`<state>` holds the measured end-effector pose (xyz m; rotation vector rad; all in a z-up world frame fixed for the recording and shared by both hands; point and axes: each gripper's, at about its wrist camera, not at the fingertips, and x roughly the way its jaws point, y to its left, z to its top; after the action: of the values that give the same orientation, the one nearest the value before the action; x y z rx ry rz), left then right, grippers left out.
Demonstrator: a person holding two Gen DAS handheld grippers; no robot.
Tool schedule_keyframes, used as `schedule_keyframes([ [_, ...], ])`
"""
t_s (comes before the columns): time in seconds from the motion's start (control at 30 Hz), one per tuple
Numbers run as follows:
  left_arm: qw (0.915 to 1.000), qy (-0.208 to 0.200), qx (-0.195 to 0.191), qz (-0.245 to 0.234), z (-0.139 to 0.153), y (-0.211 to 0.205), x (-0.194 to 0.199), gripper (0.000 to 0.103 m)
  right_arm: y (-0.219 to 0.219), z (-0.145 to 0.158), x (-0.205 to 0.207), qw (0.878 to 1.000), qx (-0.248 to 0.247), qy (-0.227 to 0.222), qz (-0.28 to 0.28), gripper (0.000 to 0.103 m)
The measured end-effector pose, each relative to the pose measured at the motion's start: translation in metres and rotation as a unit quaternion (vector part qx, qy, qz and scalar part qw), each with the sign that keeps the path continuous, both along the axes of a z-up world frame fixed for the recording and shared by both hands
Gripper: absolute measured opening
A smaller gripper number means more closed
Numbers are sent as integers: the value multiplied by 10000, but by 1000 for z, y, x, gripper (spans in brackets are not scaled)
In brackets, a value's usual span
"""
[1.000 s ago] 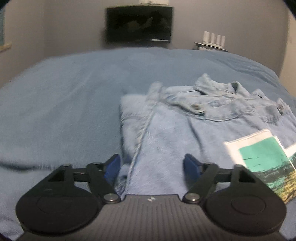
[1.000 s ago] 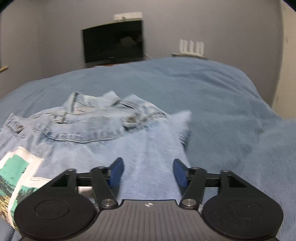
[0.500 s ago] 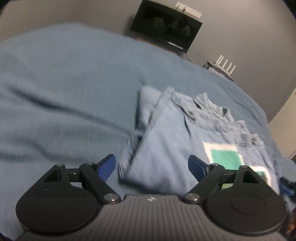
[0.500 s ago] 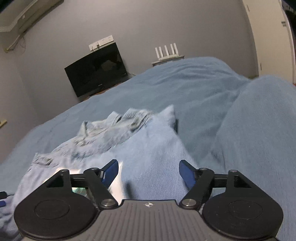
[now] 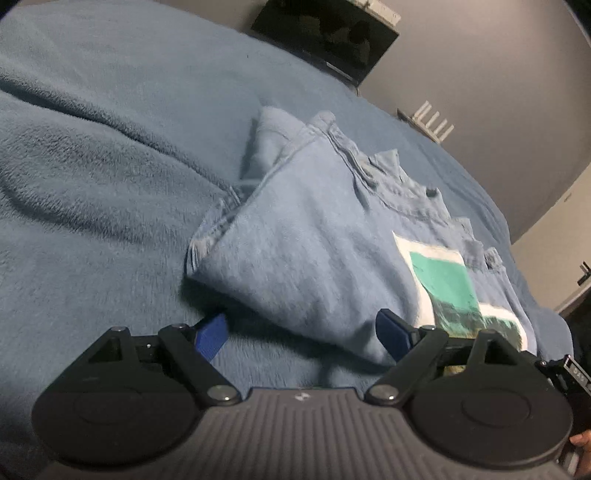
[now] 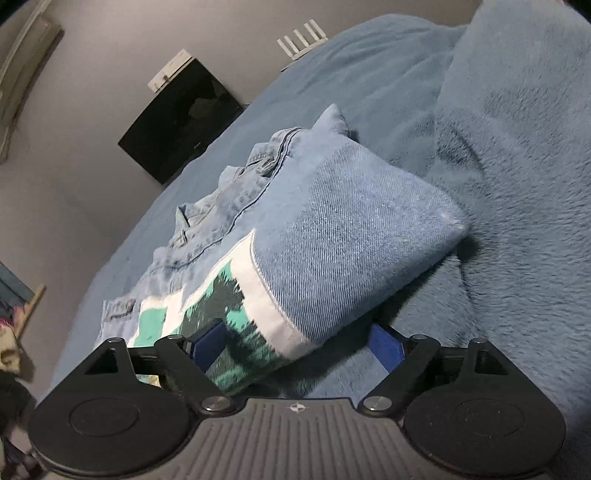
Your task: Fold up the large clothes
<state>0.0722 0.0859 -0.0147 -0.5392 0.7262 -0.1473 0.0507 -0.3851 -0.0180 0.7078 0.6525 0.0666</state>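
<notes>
A folded light-blue denim jacket [image 5: 321,236] with a white and teal printed patch [image 5: 443,280] lies on the blue blanket-covered bed [image 5: 92,177]. My left gripper [image 5: 303,336] is open, its blue fingers straddling the jacket's near left corner, holding nothing. In the right wrist view the jacket [image 6: 343,236] shows its near right corner and patch [image 6: 229,310]. My right gripper [image 6: 295,347] is open, its fingers either side of the near folded edge, holding nothing.
A dark TV screen [image 5: 328,33] hangs on the grey far wall, with a white router [image 5: 432,122] beside it. The fleece blanket rises in a thick fold on the right [image 6: 517,110]. A door edge [image 5: 576,280] stands at far right.
Both grippers have pulled back and tilted, so the jacket's near edge now lies between open fingers. The jaws have opened wider. The jacket lies still, folded.
</notes>
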Motion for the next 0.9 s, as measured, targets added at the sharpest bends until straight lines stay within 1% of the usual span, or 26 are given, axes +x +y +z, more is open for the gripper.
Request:
schedule_keyframes([
  [0.1,9997,-198,-66,106,-2,2,8,86,-2,-9,13,9998,97,-127,-145,88],
  [0.13,9996,-232,-122,145,-2,3,10,86,-4,-12,15,9995,190,-167,-206,90],
  [0.23,9989,-290,-281,257,-2,7,18,86,-10,-18,20,9968,550,-280,-505,92],
  [0.27,9986,-327,-305,272,-3,7,20,86,-10,-18,20,9959,603,-329,-591,92],
  [0.3,9985,-346,-323,291,-4,8,24,86,-9,-17,21,9953,587,-413,-649,91],
  [0.37,9979,-344,-418,362,-7,10,29,85,-5,-13,23,9949,363,-638,-693,89],
  [0.43,9968,-375,-524,465,-12,10,32,84,-4,-14,29,9939,281,-735,-768,89],
  [0.5,9971,-435,-443,444,-14,8,32,70,-9,-20,37,9926,410,-706,-898,88],
  [0.53,9974,-464,-434,334,-13,6,33,43,-12,-23,39,9913,505,-720,-982,87],
  [0.57,9975,-455,-501,213,-13,6,34,30,-15,-26,41,9902,568,-723,-1048,83],
  [0.6,9975,-478,-470,218,-9,5,33,26,-13,-26,44,9902,529,-725,-1072,79],
  [0.63,9975,-553,-380,198,-4,2,32,15,-10,-23,46,9911,393,-764,-1015,66],
  [0.67,9975,-642,-237,164,2,-1,30,12,-6,-19,46,9921,169,-834,-917,51],
  [0.7,9972,-716,-151,153,7,-3,29,11,0,-12,46,9922,-109,-877,-883,47],
  [0.73,9968,-775,-122,157,13,-4,26,10,2,-6,45,9919,-216,-930,-842,42],
  [0.77,9964,-826,-105,171,18,-5,23,10,5,0,43,9914,-256,-981,-827,40],
  [0.9,9948,-989,-2,236,37,-1,2,8,12,20,29,9901,-221,-1224,-648,36],
])
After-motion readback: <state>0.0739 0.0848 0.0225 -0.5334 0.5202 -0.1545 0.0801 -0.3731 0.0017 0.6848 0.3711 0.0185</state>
